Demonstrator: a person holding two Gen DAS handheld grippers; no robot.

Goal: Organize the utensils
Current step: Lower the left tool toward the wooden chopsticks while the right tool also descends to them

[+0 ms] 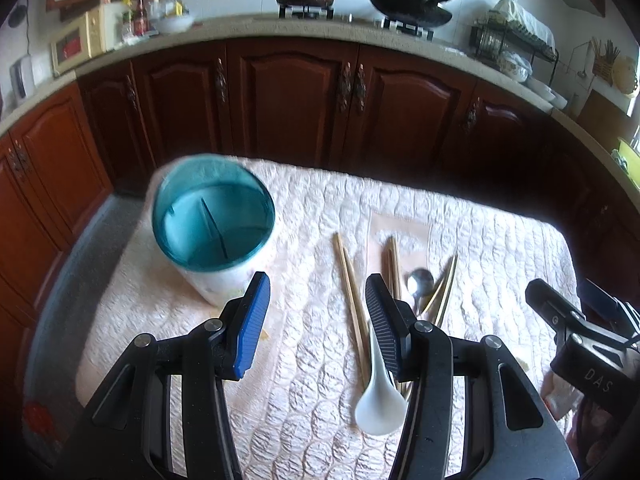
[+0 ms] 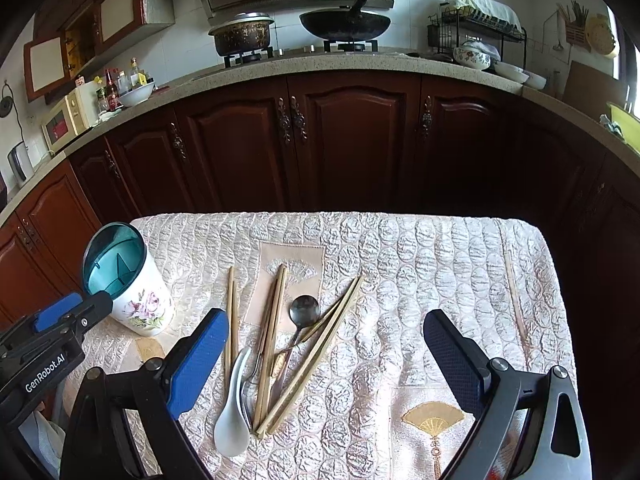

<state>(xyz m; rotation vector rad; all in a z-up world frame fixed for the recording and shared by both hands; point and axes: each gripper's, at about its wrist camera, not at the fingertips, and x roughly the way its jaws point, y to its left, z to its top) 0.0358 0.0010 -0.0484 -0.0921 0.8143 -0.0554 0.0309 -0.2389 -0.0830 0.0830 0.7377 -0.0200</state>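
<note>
Teal-lined floral utensil holder (image 1: 213, 220) stands empty ahead of your left gripper (image 1: 318, 320), fingers spread around nothing. From your right gripper (image 2: 326, 354), also spread wide, chopsticks (image 2: 276, 332), white soup spoon (image 2: 233, 408) and metal spoon (image 2: 304, 312) lie on the quilted cloth (image 2: 420, 272).

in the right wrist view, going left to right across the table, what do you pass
left gripper → floral utensil holder → white ceramic spoon → metal spoon → gold fan embroidery → lone chopstick near the cloth's right edge. The chopstick pairs fan across the spoons, so I left them out.
</note>
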